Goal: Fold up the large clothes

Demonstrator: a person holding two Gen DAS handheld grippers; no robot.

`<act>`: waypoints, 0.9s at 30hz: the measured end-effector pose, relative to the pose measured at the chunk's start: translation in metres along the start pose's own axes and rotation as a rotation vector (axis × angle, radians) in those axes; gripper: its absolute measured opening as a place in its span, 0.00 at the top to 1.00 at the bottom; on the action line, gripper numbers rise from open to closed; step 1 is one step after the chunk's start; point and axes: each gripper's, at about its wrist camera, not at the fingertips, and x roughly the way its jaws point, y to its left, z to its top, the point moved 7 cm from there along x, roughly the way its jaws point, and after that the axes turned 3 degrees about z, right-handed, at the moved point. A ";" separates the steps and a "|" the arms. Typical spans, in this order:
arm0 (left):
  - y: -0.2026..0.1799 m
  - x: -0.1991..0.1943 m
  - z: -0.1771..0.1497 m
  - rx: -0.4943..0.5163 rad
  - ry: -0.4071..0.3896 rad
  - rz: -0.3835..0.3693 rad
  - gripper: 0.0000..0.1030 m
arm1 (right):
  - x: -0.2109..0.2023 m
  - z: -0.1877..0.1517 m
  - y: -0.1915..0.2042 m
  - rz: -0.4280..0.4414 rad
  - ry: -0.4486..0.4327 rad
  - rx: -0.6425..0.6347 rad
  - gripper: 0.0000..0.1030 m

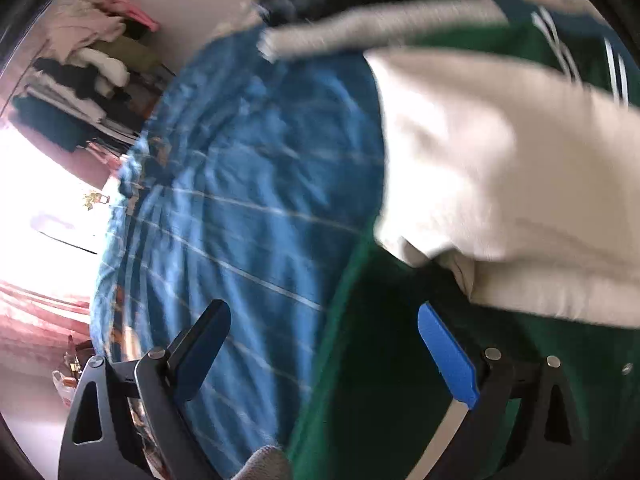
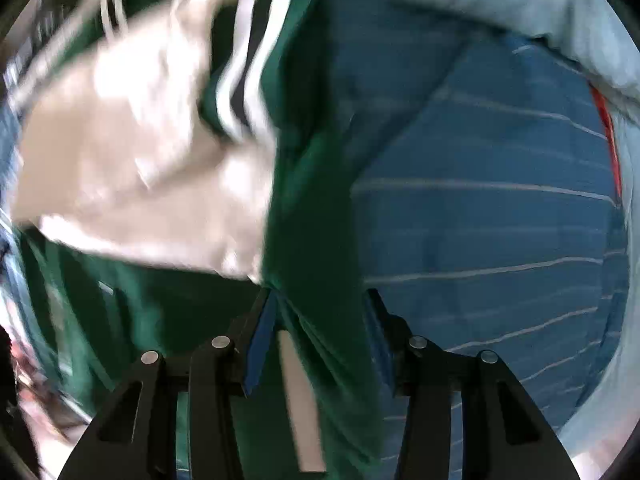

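The green jacket lay spread on the blue striped bed cover, with its cream sleeve folded across the body just ahead of both tongs. In the left wrist view the left tongs stood wide open and held nothing; the bed cover filled the gap on one side and the jacket's edge ran under the blue-padded finger on the other. In the right wrist view the right tongs were part-way closed with a fold of green cloth running up between the fingers, but the blur hid whether the pads actually pinched it, so the grip could not be told for certain.

The jacket looked soft and fairly thick, likely heavier than a shirt, and it would probably drape and sag rather than hold a crease. The ribbed striped cuff and the hem seemed the firmest places to take hold, since a double layer there would be less likely to slip out of smooth pads. The cream sleeve might slide off the body if the cloth were lifted fast.

No brand, label or writing could be read; the white stripes were blurred. A pile of clothes sat well beyond the left tongs.
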 end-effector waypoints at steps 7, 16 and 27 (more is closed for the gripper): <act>-0.015 0.037 0.009 -0.011 0.033 0.109 0.06 | -0.003 0.009 -0.054 0.116 -0.178 0.374 0.74; 0.003 0.054 0.033 -0.061 0.034 0.157 0.00 | 0.003 0.004 -0.073 0.167 -0.088 0.493 0.71; 0.009 0.061 0.048 -0.064 0.019 0.164 0.00 | 0.022 0.010 -0.069 0.154 -0.104 0.498 0.61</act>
